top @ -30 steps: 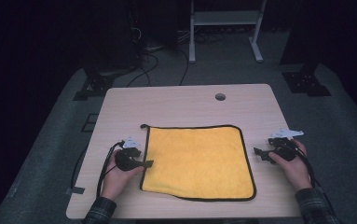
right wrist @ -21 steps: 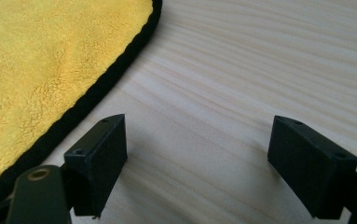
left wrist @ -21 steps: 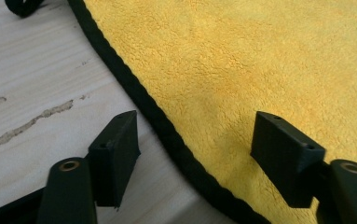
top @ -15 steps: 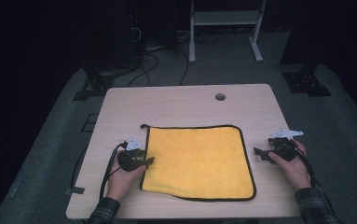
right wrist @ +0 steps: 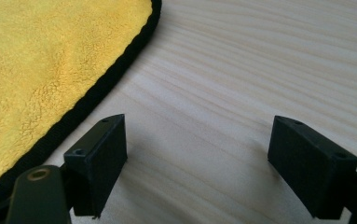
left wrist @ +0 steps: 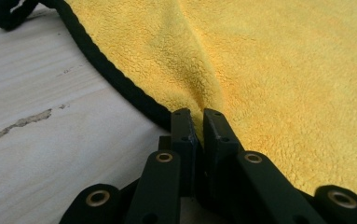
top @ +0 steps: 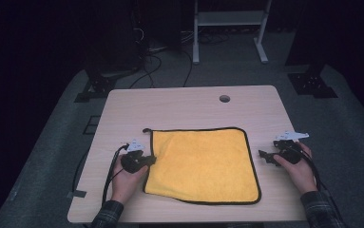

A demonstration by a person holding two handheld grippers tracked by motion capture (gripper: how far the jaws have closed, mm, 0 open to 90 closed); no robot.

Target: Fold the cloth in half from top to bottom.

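A yellow cloth point(top: 202, 161) with a black hem lies flat on the wooden table point(top: 184, 107). My left gripper point(top: 147, 160) sits at the cloth's left edge, shut on the cloth; in the left gripper view the jaws pinch a fold of the cloth point(left wrist: 269, 70) at its hem, gripper point(left wrist: 198, 119). My right gripper point(top: 263, 155) rests on the table just off the cloth's right edge. In the right gripper view my right gripper point(right wrist: 197, 154) stands open over bare wood, with the cloth point(right wrist: 45, 70) to its left.
A round cable hole point(top: 225, 98) is near the table's far edge. A hanging loop point(left wrist: 8, 11) sticks out at the cloth's far left corner. Beyond the table stand a white frame point(top: 229, 23) and dark equipment feet on grey floor.
My left gripper has crept rightwards onto the cloth's left edge and the hem there has bunched slightly. The right hand has hardly moved.
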